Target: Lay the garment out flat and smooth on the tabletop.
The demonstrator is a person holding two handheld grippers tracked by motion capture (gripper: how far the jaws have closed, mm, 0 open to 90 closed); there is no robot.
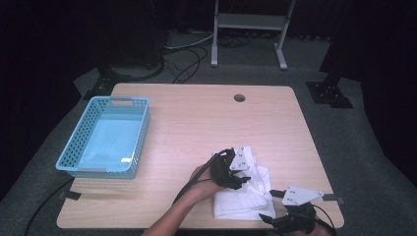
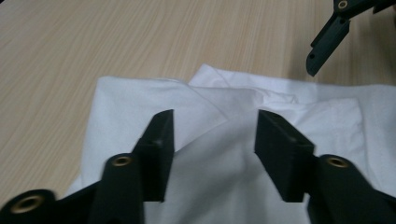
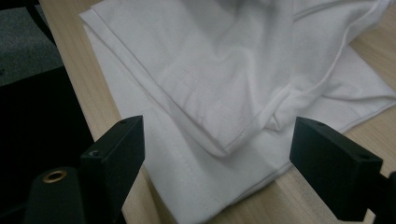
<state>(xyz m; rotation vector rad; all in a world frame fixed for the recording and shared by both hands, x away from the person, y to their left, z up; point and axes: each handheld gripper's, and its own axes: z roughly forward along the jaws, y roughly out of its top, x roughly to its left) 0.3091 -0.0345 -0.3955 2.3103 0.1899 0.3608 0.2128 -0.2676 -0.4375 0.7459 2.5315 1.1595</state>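
Note:
A white folded cloth [image 1: 244, 198] lies on the wooden table [image 1: 196, 118] near its front right corner. My left gripper [image 1: 244, 180] rests over the cloth's left part, held by a hand that reaches in from the bottom. In the left gripper view its jaws [image 2: 215, 116] stand partly apart with a raised fold of the cloth [image 2: 140, 98] between them, and the pads are not clearly pressing. My right gripper [image 1: 269, 204] hovers at the front edge by the cloth's right corner. Its jaws [image 3: 217, 123] stand wide open above the layered hems of the cloth [image 3: 210, 60].
A light blue plastic basket [image 1: 83, 130] stands at the table's left side with nothing in it. A round cable hole [image 1: 239, 98] sits near the far edge. A jaw of the right gripper [image 2: 327, 39] shows beyond the cloth. Past the table is dark floor.

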